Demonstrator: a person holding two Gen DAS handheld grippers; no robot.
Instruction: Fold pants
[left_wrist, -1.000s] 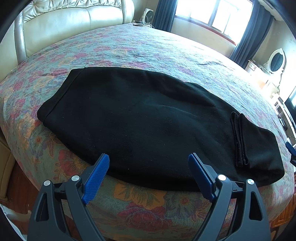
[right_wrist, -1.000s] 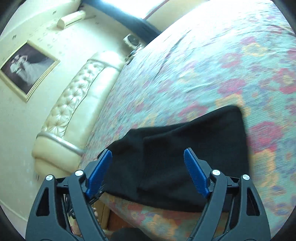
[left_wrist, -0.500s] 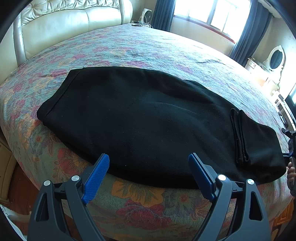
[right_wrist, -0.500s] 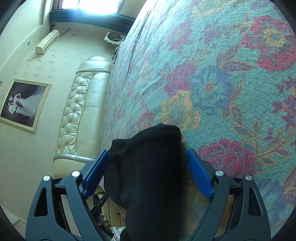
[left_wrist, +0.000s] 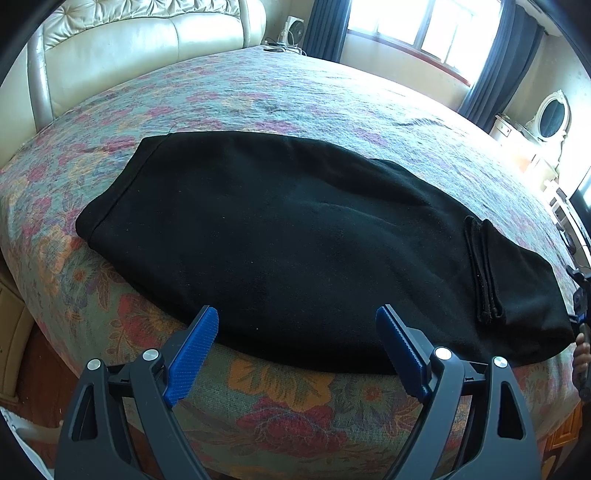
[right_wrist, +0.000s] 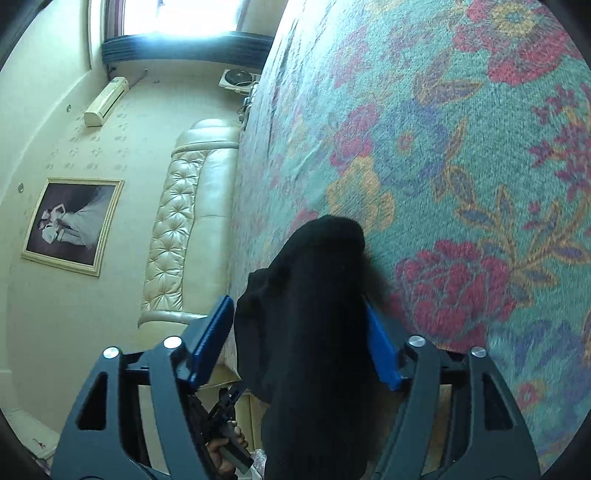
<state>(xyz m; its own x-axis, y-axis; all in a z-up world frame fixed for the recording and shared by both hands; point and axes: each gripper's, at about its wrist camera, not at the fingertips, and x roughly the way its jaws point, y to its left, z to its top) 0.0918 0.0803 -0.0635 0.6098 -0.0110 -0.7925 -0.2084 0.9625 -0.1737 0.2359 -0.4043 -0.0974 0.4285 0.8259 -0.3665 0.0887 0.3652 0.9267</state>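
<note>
black fleece pants (left_wrist: 295, 240) lie flat on the floral-covered bed (left_wrist: 280, 92), left gripper (left_wrist: 297, 343) jaws wide apart, empty; right gripper (right_wrist: 299, 343) jaws open, straddling one end.

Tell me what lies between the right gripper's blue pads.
In the right wrist view, a bunched end of the black fabric pants fills the right gripper; whether it is clamped is unclear.

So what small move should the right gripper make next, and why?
Probably close the right gripper on the pants: its open jaws already straddle their end on the bed, with one finger against the cloth, while the left gripper waits open.
</note>
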